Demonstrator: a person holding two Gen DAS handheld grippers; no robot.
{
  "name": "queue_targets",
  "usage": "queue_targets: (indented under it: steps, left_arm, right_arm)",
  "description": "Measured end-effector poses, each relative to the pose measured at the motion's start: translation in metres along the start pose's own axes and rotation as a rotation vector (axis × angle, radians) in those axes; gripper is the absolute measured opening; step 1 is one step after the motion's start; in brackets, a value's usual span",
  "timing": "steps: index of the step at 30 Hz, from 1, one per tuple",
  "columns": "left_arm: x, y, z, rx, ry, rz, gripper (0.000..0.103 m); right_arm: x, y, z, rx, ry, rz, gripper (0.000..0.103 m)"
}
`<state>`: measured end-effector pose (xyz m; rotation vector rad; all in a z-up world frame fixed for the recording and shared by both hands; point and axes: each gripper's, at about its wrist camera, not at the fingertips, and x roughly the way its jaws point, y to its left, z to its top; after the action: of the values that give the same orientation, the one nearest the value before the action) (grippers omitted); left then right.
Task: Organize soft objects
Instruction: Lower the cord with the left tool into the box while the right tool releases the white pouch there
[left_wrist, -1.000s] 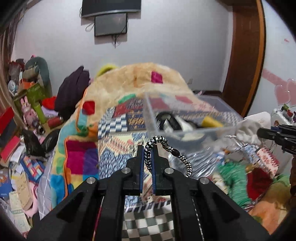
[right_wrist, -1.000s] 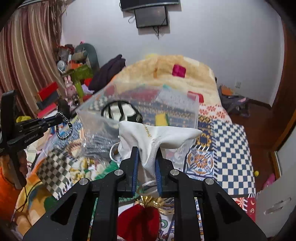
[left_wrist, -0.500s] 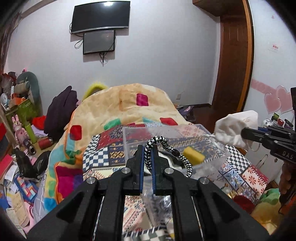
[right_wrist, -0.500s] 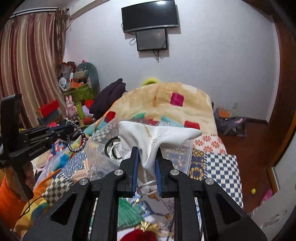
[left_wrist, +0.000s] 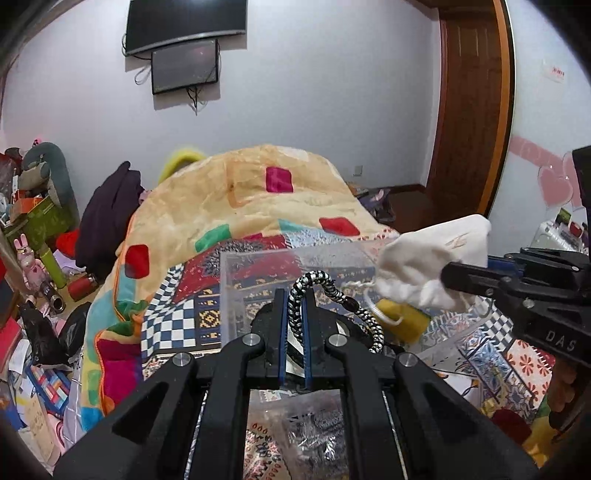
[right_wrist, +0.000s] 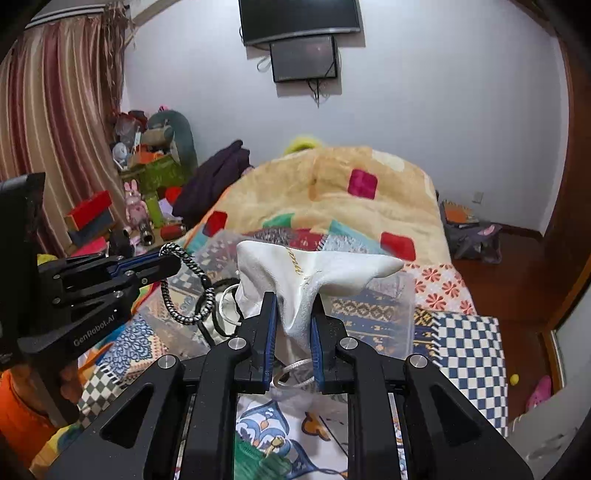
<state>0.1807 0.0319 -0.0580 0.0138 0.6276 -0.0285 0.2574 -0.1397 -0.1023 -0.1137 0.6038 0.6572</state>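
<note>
right wrist view: right hand-held gripper (right_wrist: 292, 325) clamps white pouch (right_wrist: 306, 273), left hand-held gripper (left_wrist: 294, 317) clamps braided cord (left_wrist: 332, 291); centre both above clear bin (left_wrist: 258, 288) before release.

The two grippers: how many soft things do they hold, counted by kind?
Black-and-white braided cord, in the left gripper: 1
White drawstring pouch, in the right gripper: 1
Total: 2

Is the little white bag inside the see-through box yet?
Not yet. The white bag is pinched between the right gripper fingers, held up over the clear box, not lying inside it.
</note>
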Motion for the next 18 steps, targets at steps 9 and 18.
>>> queue_targets:
  steps: [9, 18]
  left_arm:
    - [0.036, -0.007, -0.011, 0.037, 0.085, 0.006, 0.006]
    - [0.045, -0.009, -0.016, 0.038, 0.132, 0.001, 0.011]
  right_arm:
    - [0.03, -0.003, -0.012, -0.013, 0.105, -0.005, 0.015]
    - [0.036, -0.006, -0.015, -0.017, 0.155, -0.019, 0.021]
